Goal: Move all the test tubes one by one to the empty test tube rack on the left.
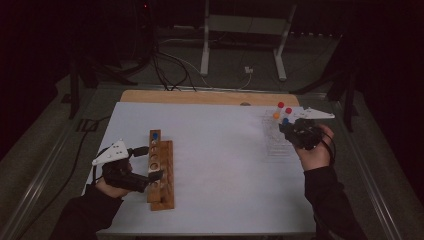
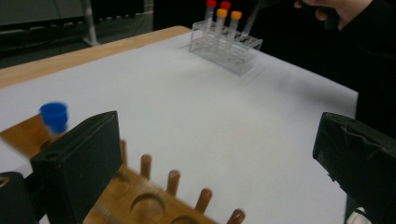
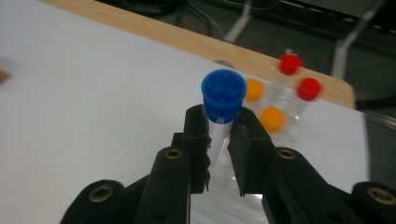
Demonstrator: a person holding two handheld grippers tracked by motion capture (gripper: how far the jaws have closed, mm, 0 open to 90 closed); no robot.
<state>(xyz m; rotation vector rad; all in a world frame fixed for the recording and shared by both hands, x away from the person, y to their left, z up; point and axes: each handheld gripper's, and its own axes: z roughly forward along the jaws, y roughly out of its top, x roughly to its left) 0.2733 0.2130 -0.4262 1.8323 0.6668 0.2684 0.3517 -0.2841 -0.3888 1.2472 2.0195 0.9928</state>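
Note:
My right gripper (image 3: 219, 126) is shut on a clear tube with a blue cap (image 3: 223, 93), gripped just under the cap. It holds the tube above the clear plastic rack (image 1: 276, 142) at the table's far right (image 1: 285, 120). Two red-capped tubes (image 3: 290, 64) and two orange-capped tubes (image 3: 272, 119) stand in that rack. My left gripper (image 2: 215, 140) is open wide and sits low at the wooden rack (image 1: 161, 172) on the near left. Nothing is pressed between its jaws. Another blue-capped tube (image 2: 54, 116) stands at the wooden rack's far end.
A white sheet (image 1: 220, 165) covers the table, with a strip of bare wood (image 1: 200, 96) along the far edge. Beyond it, cables and a white metal stand (image 1: 240, 30) are on the dark floor. The person's sleeve (image 1: 330, 195) reaches in at the right.

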